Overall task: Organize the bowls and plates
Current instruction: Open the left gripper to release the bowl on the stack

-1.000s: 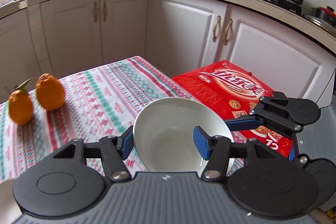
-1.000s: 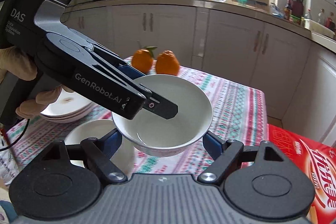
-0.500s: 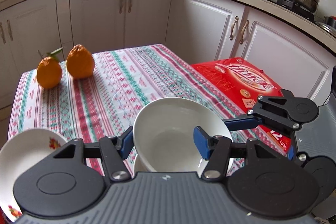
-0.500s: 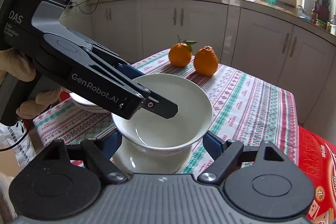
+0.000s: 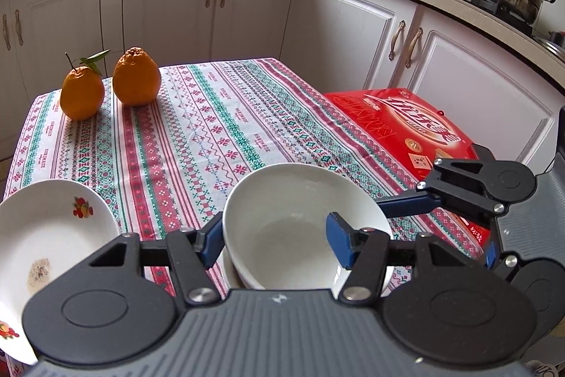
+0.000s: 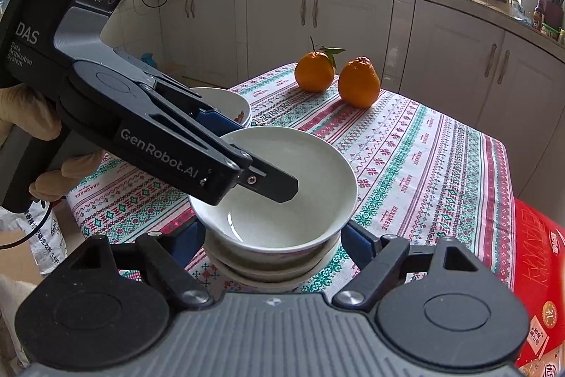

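Note:
A white bowl (image 5: 300, 221) (image 6: 282, 193) sits nested on top of a second white bowl (image 6: 268, 274) at the near edge of the table. My left gripper (image 5: 275, 241) is shut on the top bowl's rim, one finger inside and one outside; it also shows in the right wrist view (image 6: 243, 165). My right gripper (image 6: 272, 241) is open, its fingers on either side of the bowl stack. A stack of white plates (image 5: 42, 235) (image 6: 233, 105) with a fruit print lies left of the bowls.
Two oranges (image 5: 109, 87) (image 6: 339, 76) stand at the far end of the patterned tablecloth (image 5: 212, 129). A red box (image 5: 409, 126) lies off the table's right side. Kitchen cabinets and a counter surround the table.
The left gripper has lowered the white bowl onto the second bowl on the table. The plate stack has come into the left wrist view.

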Motion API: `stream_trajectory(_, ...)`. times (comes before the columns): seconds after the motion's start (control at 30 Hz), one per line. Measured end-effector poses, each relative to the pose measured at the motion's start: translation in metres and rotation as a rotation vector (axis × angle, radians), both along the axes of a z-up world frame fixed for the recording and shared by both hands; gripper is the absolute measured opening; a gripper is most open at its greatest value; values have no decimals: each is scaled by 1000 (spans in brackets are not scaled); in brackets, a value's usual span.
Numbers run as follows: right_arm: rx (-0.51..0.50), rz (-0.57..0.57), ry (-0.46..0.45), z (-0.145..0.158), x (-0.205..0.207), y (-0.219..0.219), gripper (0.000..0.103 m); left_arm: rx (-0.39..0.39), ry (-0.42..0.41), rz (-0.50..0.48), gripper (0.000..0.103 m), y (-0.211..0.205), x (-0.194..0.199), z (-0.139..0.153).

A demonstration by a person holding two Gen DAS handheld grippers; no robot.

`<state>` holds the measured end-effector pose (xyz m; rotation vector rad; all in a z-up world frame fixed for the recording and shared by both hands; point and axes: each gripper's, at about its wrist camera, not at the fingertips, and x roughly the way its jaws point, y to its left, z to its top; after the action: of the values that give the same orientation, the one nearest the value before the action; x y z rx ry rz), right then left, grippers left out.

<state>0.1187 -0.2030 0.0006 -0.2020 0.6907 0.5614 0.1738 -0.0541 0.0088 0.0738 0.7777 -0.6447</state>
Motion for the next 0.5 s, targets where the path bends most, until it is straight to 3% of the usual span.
stream_trajectory(0.17, -4, 6, 11, -3, 0, 0, 87, 0, 12, -3, 59, 1, 0, -5)
stream_trajectory(0.3, -4, 3, 19, -6, 1, 0, 88, -6, 8, -14, 69, 1, 0, -6)
stream_trajectory(0.37, -3, 10, 14, -5, 0, 0, 94, 3, -3, -16, 78, 1, -1, -4)
stream_trajectory(0.4, 1, 10, 10, -4, 0, -1, 103, 13, -13, -16, 81, 2, -1, -3)
stream_trajectory(0.5, 4, 24, -2, -1, -2, -4, 103, 24, -29, -12, 81, 9, -4, 1)
